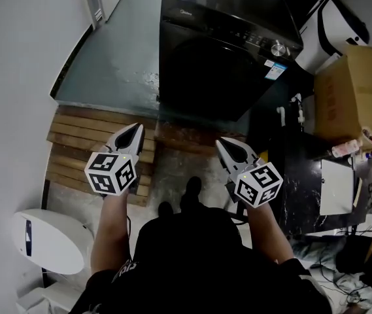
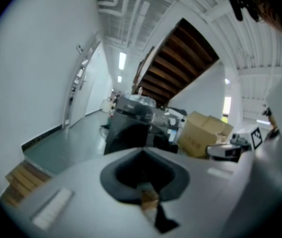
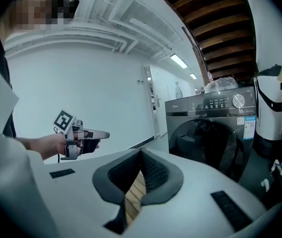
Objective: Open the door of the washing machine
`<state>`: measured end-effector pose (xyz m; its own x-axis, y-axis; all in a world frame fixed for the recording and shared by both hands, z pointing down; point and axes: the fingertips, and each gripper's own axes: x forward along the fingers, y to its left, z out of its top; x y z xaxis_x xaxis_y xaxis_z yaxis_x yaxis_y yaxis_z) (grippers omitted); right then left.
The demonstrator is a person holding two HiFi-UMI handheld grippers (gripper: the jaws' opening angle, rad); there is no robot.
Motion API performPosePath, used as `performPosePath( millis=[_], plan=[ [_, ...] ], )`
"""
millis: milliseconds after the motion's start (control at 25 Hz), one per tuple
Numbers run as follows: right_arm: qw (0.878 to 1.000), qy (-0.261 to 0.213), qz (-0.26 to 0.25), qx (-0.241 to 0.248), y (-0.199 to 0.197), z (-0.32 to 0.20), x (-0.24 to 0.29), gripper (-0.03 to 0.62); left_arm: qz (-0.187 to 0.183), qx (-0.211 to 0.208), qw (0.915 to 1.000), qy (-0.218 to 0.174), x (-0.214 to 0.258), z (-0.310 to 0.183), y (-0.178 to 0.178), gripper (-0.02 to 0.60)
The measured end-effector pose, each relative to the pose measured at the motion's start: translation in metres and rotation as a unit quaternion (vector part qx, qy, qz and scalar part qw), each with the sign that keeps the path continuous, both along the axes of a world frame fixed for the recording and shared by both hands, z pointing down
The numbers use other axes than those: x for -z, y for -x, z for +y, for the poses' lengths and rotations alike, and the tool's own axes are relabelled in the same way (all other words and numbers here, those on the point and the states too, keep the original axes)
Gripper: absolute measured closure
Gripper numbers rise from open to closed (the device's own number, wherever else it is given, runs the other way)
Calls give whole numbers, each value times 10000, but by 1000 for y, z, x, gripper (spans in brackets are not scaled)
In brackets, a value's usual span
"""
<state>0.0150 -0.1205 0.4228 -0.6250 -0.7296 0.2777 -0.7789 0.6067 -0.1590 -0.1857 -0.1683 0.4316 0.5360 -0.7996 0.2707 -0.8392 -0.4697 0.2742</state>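
Note:
A black front-loading washing machine (image 1: 228, 44) stands on the grey floor ahead, and its round door (image 1: 202, 77) is closed. Both grippers are held out a good way short of it, over a wooden step. My left gripper (image 1: 135, 129) is shut with nothing in it, and so is my right gripper (image 1: 221, 144). In the left gripper view the machine (image 2: 131, 128) lies beyond the closed left gripper (image 2: 143, 151). From the right gripper view the closed right gripper (image 3: 141, 151) points left of the machine's dark door (image 3: 210, 143), and the left gripper (image 3: 84, 135) shows at the left.
A slatted wooden step (image 1: 74, 146) lies under the grippers. A cardboard box (image 1: 352, 90) and a white appliance (image 1: 336, 18) stand right of the machine. A dark counter (image 1: 303, 175) with papers is at the right. A white rounded unit (image 1: 48, 241) sits at the lower left.

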Motion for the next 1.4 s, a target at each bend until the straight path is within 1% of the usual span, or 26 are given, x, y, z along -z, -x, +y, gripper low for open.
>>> performPosePath(
  millis=[120,360,480,600,760,840,1000,1160,1200,1320,1400],
  plan=[
    [9999,-11,-94,-134,-24,-28,-3,599,-114,-162,9998,-35,4,-30,-27,572],
    [9994,-143,-188,-249,-78,-91,3,599,-290,-357,9985,-305,31,-101,-86,573],
    [9992,-185,-213,-268,-102,-117,8,599,-372,-588,9967,-412,40,-124,-122,572],
    [9992,-142,-221,-306,-119,-134,8,599,-339,-751,9959,-375,38,-137,-146,572],
    [9989,-128,-177,-412,-132,-152,7,599,-336,-887,9951,-260,30,-161,-163,572],
    [9987,-69,-140,-482,-135,-163,5,599,-363,-940,9945,-271,30,-173,-169,573],
    [9989,35,-8,-459,-131,-181,-2,597,-376,-1081,9930,-303,30,-194,-179,573],
    [9988,89,57,-480,-120,-199,-6,578,-351,-1247,9914,-210,23,-206,-179,572],
    [9990,115,53,-440,-115,-202,-7,565,-341,-1284,9910,-177,21,-209,-177,572],
    [9994,224,20,-263,-98,-209,-9,486,-306,-1452,9888,-150,20,-216,-174,573],
    [9992,290,109,-256,-91,-212,-11,438,-245,-1602,9866,-168,21,-220,-174,572]
  ],
)
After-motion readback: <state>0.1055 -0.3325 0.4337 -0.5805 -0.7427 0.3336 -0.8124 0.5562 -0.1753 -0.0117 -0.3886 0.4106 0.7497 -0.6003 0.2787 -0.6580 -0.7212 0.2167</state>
